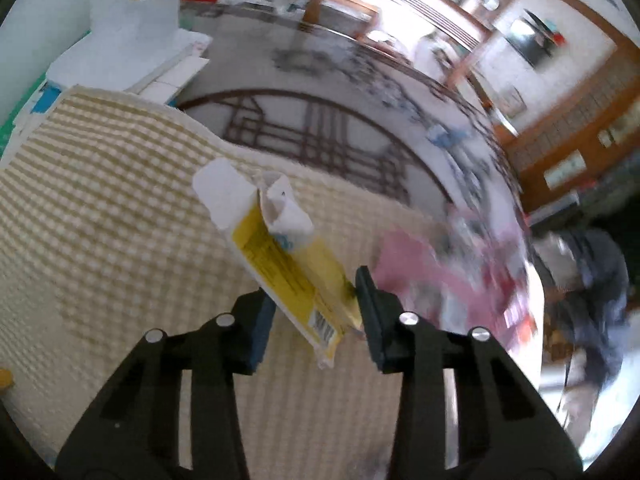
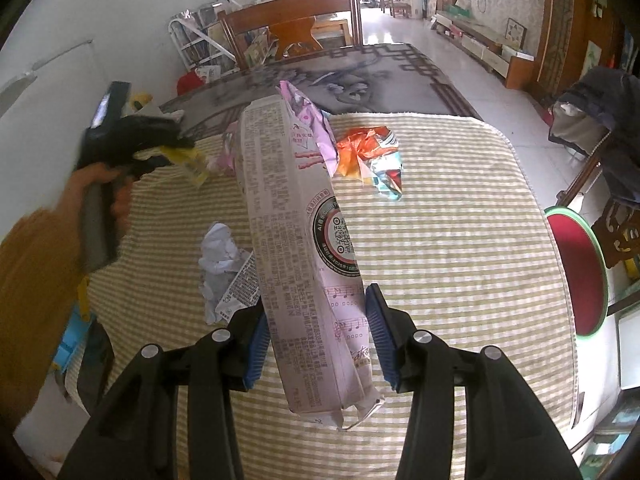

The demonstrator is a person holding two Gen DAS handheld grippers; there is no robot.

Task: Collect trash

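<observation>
Left gripper (image 1: 316,312): gripping yellow carton (image 1: 294,276).
Right gripper (image 2: 316,332): clamping pink package (image 2: 296,248).
Surface (image 2: 460,248): carrying orange wrapper (image 2: 370,156), crumpled paper (image 2: 224,264).

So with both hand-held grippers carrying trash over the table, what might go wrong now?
The left hand-held gripper pinches the torn yellow cardboard box near one end, so it could twist loose. The long pink printed wrapper sticks far past the right hand-held gripper and might snag the crumpled orange foil wrapper.

Both wrist views look steeply down, close over the checked mat (image 1: 100,200).
</observation>
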